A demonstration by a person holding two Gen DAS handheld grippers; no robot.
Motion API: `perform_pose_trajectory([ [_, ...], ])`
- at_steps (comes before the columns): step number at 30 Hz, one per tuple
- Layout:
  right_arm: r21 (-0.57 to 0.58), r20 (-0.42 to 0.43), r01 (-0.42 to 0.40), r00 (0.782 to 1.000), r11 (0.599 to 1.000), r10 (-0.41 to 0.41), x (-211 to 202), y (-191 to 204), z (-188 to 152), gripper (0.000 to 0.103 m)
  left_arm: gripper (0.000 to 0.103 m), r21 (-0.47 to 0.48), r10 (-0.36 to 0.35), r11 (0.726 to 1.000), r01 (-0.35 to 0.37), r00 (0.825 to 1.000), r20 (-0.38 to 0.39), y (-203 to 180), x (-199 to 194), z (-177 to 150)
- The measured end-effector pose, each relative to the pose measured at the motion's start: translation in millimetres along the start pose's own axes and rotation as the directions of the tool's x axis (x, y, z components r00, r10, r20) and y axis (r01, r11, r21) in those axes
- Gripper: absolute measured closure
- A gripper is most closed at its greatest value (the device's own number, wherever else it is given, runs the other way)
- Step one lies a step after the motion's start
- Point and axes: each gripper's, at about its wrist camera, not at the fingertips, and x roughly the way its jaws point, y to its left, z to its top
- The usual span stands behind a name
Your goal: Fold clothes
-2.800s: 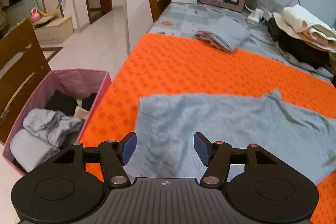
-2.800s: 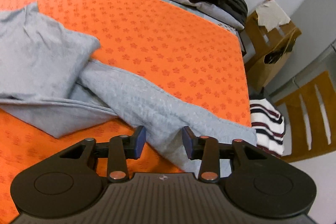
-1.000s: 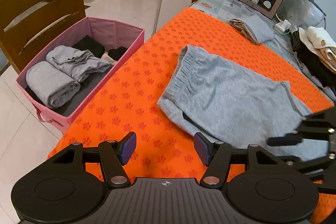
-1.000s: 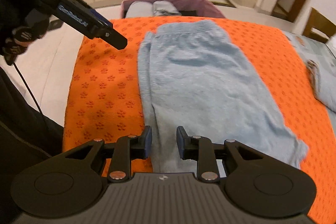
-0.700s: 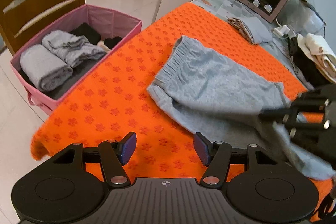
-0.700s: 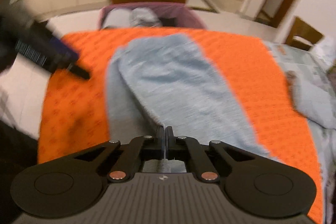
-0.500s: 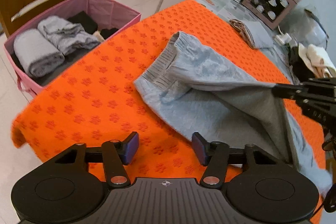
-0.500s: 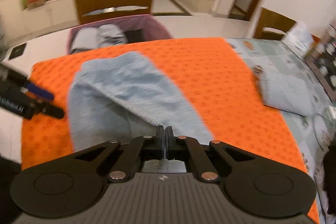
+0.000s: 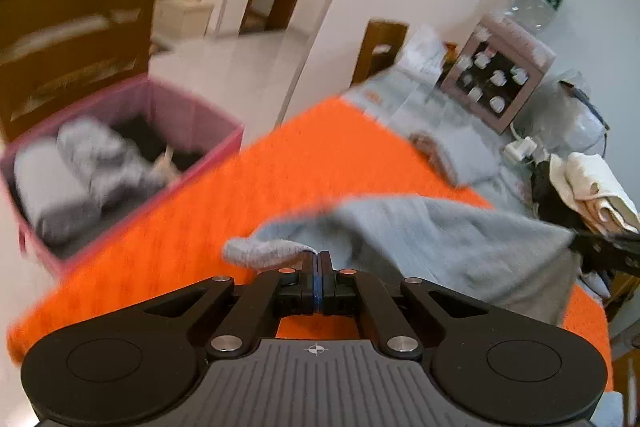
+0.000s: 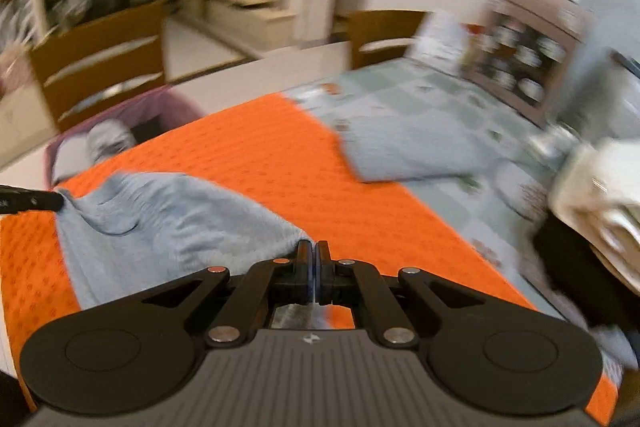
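Your left gripper and right gripper each pinch an edge of the grey garment — jaws closed on cloth — stretched above the orange mat.

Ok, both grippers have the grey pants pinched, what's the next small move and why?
Probably carry both pinched edges across and lay them down. The left gripper and right gripper are shut on the grey pants, lifted off the orange mat.
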Motion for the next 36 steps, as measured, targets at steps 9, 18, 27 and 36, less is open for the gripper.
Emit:
perform_pose_trajectory([
  [9, 0.343, 0.055, 0.205, 0.97, 0.917, -0.238, -86.2, -116.5, -41.4, 0.101, 0.101, 0.292, -0.165, 0.949, 0.121, 0.978, 0.131, -82.2, 2.7, 75.3],
  [18, 0.558, 0.003, 0.263, 0.948, 0.787, -0.319, -118.1, -199.4, -97.2, 0.101, 0.101, 0.495, -0.322, 0.819, 0.291, 0.946, -0.023, -167.4, 70.9, 112.3],
  [27, 0.596, -0.223, 0.337, 0.941, 0.729, -0.253, -20.7, -254.2, -150.2, 0.101, 0.1, 0.531, -0.259, 0.783, 0.322, 0.947, -0.192, -221.2, 195.1, 92.8],
  [36, 0.348, -0.16, 0.317, 0.947, 0.882, -0.277, -12.1, -217.3, -138.3, 0.079, 0.076, 0.445, -0.296, 0.819, 0.363, 0.931, -0.215, -203.9, 209.5, 84.9],
])
